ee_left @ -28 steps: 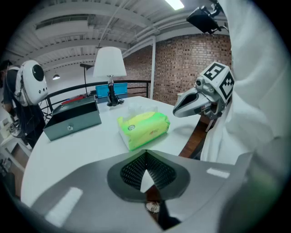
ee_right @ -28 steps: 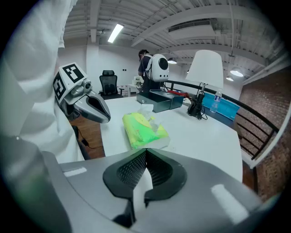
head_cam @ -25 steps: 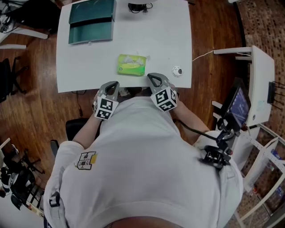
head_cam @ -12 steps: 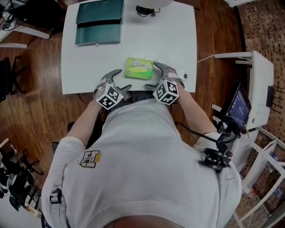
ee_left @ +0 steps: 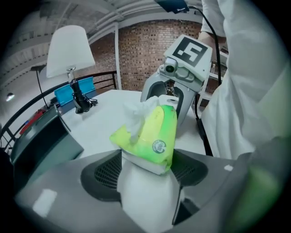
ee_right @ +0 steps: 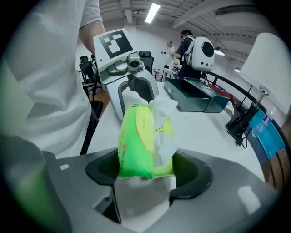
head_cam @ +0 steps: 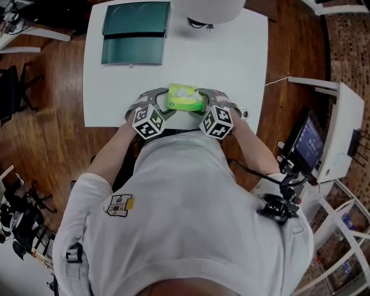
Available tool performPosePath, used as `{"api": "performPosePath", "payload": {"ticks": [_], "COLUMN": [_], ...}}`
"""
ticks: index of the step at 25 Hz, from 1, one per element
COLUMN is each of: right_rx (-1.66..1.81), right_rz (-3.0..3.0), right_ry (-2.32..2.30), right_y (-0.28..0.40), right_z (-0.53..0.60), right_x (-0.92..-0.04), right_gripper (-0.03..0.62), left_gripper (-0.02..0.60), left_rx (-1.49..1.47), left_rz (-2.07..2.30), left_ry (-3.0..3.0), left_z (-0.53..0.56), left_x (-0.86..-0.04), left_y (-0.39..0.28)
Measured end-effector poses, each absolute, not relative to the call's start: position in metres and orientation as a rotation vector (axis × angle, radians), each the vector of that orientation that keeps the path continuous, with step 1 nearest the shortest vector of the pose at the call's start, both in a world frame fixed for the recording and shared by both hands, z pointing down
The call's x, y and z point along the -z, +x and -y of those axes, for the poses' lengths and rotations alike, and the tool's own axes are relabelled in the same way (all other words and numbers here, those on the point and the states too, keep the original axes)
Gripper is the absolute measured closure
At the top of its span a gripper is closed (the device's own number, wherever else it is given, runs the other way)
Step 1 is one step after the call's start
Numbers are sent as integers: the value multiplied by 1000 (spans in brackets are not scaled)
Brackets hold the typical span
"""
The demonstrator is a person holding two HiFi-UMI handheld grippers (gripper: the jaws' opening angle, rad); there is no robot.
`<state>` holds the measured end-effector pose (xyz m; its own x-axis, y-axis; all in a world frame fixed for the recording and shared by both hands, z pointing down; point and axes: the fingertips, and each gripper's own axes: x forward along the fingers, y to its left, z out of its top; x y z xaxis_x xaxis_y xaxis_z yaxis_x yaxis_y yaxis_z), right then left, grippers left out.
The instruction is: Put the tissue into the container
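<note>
Head view, looking steeply down: the green tissue pack (head_cam: 185, 99) sits at the near edge of the white table (head_cam: 243, 63), just in front of your body, caught end to end between your two grippers. Your left gripper (head_cam: 161, 103) has one end of the pack between its jaws, which are opening slightly, though the pack's sides look to be against the pads. Your right gripper (head_cam: 204, 103) has the other end between its jaws, which are closing onto it. A loose white tissue sticks up from the pack's top. The teal container (head_cam: 136, 33) lies well apart, at the far left of the table, with a lamp (head_cam: 208, 7) at the far edge. The main risk is the soft pack itself. If your left jaws loosen further while the right ones squeeze, the pack could pivot and hang from one end, or drop off the table edge onto the floor. Pulling your two hands apart could stretch or tear the wrapper. The protruding tissue could also snag on the container's rim on the way in.
</note>
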<state>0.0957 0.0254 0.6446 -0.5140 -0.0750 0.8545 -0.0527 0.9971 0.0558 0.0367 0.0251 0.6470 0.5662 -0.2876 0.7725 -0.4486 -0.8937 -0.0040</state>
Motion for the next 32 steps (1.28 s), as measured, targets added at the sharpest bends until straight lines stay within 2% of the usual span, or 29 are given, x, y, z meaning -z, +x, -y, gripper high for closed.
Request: {"api": "performPosePath", "payload": {"ticks": [7, 16, 21, 32], "right_rx": [186, 370, 435, 408], "right_rz": [2179, 2205, 2196, 2162], "right_ry": [90, 162, 205, 196], "right_y": [67, -7, -58, -94], "right_z": [17, 84, 120, 144], "right_x": [-604, -557, -549, -569], "right_gripper": [267, 266, 266, 264], "left_gripper": [247, 247, 247, 247], "left_rx": [-1211, -1250, -1290, -1355], "left_rz": [841, 1044, 1087, 1022], "left_ry": [2630, 2690, 2701, 2646], "left_z": [12, 78, 114, 139], "left_x": [-603, -555, -547, -570], "left_y": [8, -65, -117, -153]}}
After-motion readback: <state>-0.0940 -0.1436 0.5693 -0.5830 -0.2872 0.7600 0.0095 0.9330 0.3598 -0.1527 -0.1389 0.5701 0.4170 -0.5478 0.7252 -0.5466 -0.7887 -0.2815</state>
